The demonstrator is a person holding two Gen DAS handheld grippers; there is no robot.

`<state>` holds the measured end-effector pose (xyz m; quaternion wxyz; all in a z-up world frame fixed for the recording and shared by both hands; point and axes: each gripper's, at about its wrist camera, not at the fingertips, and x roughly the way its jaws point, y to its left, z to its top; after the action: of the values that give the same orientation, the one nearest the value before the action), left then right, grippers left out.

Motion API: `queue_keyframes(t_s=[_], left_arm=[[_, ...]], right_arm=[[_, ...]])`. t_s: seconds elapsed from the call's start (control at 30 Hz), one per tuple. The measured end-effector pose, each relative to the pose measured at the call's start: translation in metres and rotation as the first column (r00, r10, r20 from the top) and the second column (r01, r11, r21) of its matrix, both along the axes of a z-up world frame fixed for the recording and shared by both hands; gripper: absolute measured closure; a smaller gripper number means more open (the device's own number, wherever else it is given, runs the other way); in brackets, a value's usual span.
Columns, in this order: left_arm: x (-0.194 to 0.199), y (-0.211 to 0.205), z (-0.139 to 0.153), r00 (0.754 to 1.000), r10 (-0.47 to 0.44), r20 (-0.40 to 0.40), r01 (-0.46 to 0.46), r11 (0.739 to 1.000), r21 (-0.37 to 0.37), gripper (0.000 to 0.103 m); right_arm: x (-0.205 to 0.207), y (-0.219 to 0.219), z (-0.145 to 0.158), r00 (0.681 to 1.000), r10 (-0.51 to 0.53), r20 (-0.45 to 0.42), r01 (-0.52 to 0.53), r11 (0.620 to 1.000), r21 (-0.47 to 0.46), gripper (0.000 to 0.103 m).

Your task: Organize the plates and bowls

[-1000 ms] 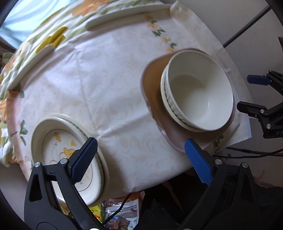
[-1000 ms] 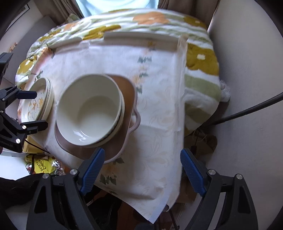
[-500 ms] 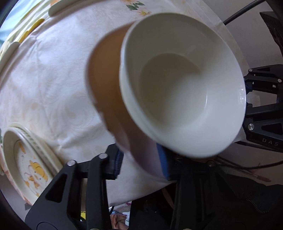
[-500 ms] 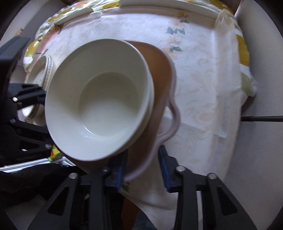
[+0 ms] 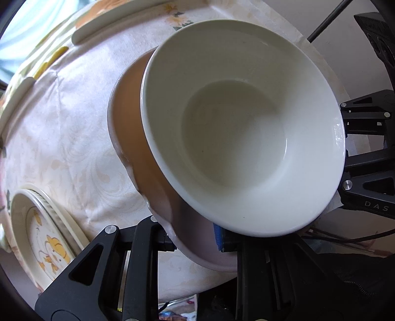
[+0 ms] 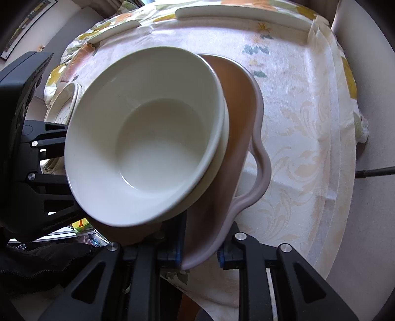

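A brown dish (image 5: pixel 130 128) (image 6: pixel 237 118) with a wavy handle carries two nested white bowls (image 5: pixel 234 138) (image 6: pixel 153 138). My left gripper (image 5: pixel 193 240) is shut on the dish's near rim, its blue pads on either side of the edge. My right gripper (image 6: pixel 198 251) has the rim beside the handle between its pads; its jaws are closing and the pads press on the rim. The top bowl hides most of the dish floor. A stack of cream plates (image 5: pixel 47 237) (image 6: pixel 64 103) with a yellow drawing sits to the left of the dish.
The table (image 5: pixel 61 123) (image 6: pixel 296 123) wears a pale floral cloth that hangs over the near edge. White strips (image 5: pixel 118 24) (image 6: pixel 242 12) lie along its far side. Each gripper's black body shows at the edge of the other's view. Bags and cables lie on the floor below.
Both grippers came down onto the dish and went from wide open to clamped on its near rim. The dish and bowls now fill both views.
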<state>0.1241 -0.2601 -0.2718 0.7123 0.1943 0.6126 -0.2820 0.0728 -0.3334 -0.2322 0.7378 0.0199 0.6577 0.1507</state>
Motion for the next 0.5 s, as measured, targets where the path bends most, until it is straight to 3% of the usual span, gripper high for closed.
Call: queue_keyframes(t_s=[0.23, 0.5], left_arm=[[0.000, 0.022, 0.042, 0.997, 0.047, 0.054, -0.047, 0.999, -0.005, 0.085], [0.003, 0.095, 0.084, 0.992, 0.109, 0.068, -0.110, 0.994, 0.004, 0.085]], right_arm=[[0.009, 0.010, 0.029, 0.997, 0.060, 0.052, -0.059, 0.998, -0.020, 0.084], [0.024, 0.066, 0.069, 0.988, 0.134, 0.081, -0.133, 0.991, -0.021, 0.084]])
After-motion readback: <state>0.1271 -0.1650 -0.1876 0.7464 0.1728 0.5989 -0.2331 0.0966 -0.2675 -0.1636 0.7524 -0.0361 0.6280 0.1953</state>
